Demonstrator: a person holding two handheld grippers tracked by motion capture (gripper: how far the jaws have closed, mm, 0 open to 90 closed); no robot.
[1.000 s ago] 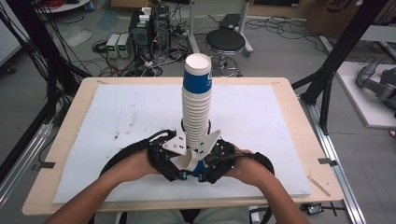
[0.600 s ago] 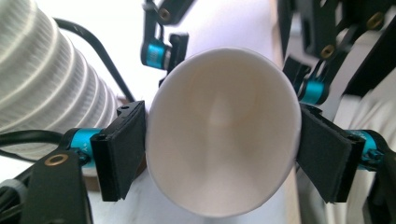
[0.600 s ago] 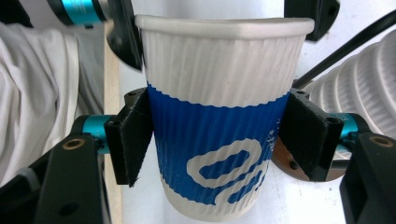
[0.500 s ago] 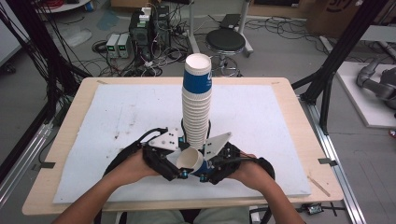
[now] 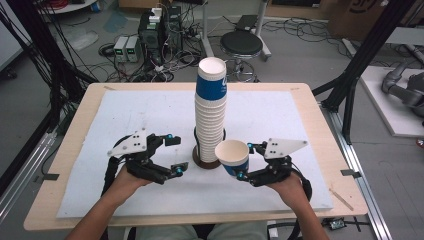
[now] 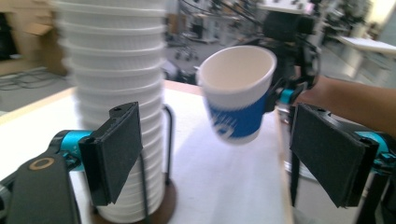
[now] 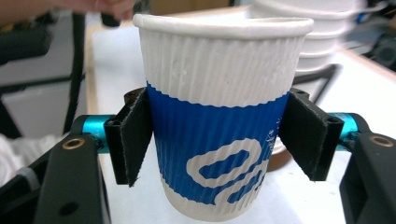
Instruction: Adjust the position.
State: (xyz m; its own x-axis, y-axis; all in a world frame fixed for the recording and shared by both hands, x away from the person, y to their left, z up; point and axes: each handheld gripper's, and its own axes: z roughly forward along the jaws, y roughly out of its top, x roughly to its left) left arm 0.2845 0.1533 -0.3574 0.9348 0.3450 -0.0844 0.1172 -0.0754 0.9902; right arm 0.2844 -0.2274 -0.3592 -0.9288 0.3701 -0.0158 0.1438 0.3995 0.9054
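A tall stack of paper cups (image 5: pixel 210 112) stands in a dark round holder (image 5: pixel 206 161) at the middle of the white mat. My right gripper (image 5: pixel 244 161) is shut on a single white-and-blue cup (image 5: pixel 231 155), held just right of the stack's foot; its pads press both sides of the cup (image 7: pixel 217 116). My left gripper (image 5: pixel 176 155) hovers left of the stack, open, its jaws having just been opening with nothing between them. In the left gripper view, the stack (image 6: pixel 116 93) rises behind the left pad (image 6: pixel 116 154) and the held cup (image 6: pixel 238 98) is farther off.
A white mat (image 5: pixel 125 115) covers the wooden table (image 5: pixel 75 130), with bare mat on both sides of the stack. A stool (image 5: pixel 241 44), cables and electronics boxes (image 5: pixel 155 30) lie on the floor beyond the far edge.
Both grippers were together at the stack's foot. They have drawn apart: the right one went right with one cup in its jaws, the left one went left and opened.
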